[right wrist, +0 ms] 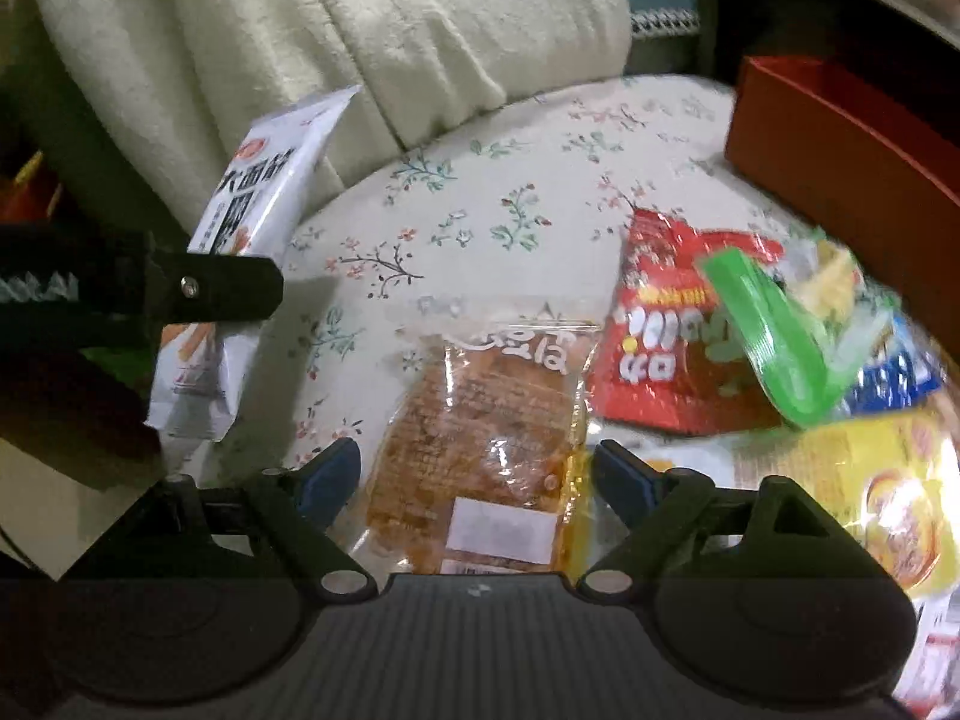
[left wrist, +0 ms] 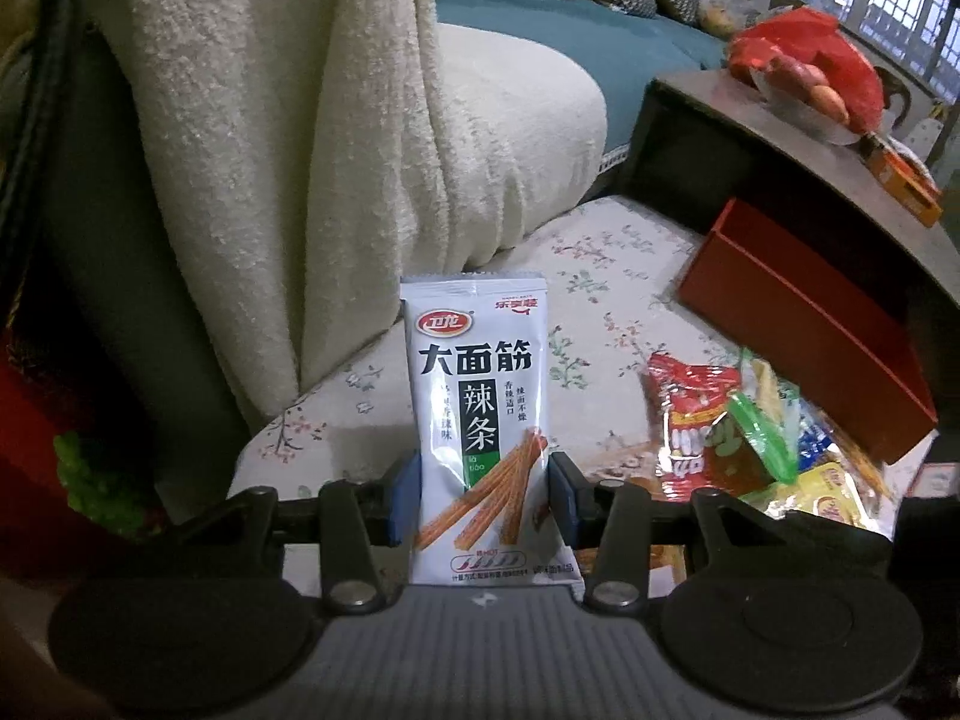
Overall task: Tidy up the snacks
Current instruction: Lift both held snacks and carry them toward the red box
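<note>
My left wrist camera looks down along its fingers, close over the floral cushion [left wrist: 600,276]. My right one faces steeply down, nearer the snack pile [right wrist: 750,324]. Both share the white packet [left wrist: 480,396], red box [left wrist: 804,324] and cushion.

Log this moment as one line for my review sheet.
left hand-held gripper: shut on white spicy-strip snack packet | right hand-held gripper: open over clear-wrapped brown snack | red cardboard box: nothing visible inside
</note>
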A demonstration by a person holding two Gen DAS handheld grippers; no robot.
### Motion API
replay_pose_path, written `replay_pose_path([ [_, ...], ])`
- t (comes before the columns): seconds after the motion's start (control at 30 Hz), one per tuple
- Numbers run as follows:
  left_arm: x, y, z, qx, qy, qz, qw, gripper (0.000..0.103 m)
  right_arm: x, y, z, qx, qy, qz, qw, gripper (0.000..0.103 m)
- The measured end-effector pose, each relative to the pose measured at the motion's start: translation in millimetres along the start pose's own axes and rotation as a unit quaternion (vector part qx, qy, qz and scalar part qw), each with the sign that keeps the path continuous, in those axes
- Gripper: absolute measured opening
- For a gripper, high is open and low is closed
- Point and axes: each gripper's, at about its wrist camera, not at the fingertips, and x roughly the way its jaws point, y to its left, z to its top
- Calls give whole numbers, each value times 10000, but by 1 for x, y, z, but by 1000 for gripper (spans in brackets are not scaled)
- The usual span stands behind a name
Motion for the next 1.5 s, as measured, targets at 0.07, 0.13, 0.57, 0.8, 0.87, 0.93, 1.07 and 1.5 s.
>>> replay_pose_path([
  [0.07,-3,1,-1,-1,-24,-9,10000,38,-7,-8,2,127,11,190,9997,70],
  [0.13,-3,0,-1,3,-22,-24,10000,38,-11,-18,4,322,61,513,9981,60],
  [0.57,-1,-8,-1,86,21,-52,9999,39,-23,-28,-2,360,187,681,9969,59],
  [0.8,-1,-5,-2,87,45,-47,9999,39,-5,-16,1,40,332,568,9978,92],
  [0.87,-1,-5,-3,103,50,-58,9999,39,0,-9,2,-139,337,489,9981,96],
  [0.93,-1,-4,-3,93,56,-60,9999,39,3,-5,1,-288,200,309,9989,95],
  [1.07,-2,-1,-3,61,61,-82,9999,39,-5,-7,-4,-456,106,121,9988,71],
  [1.5,2,-18,-7,308,118,-64,9994,39,-47,-48,-6,563,-184,924,9940,54],
])
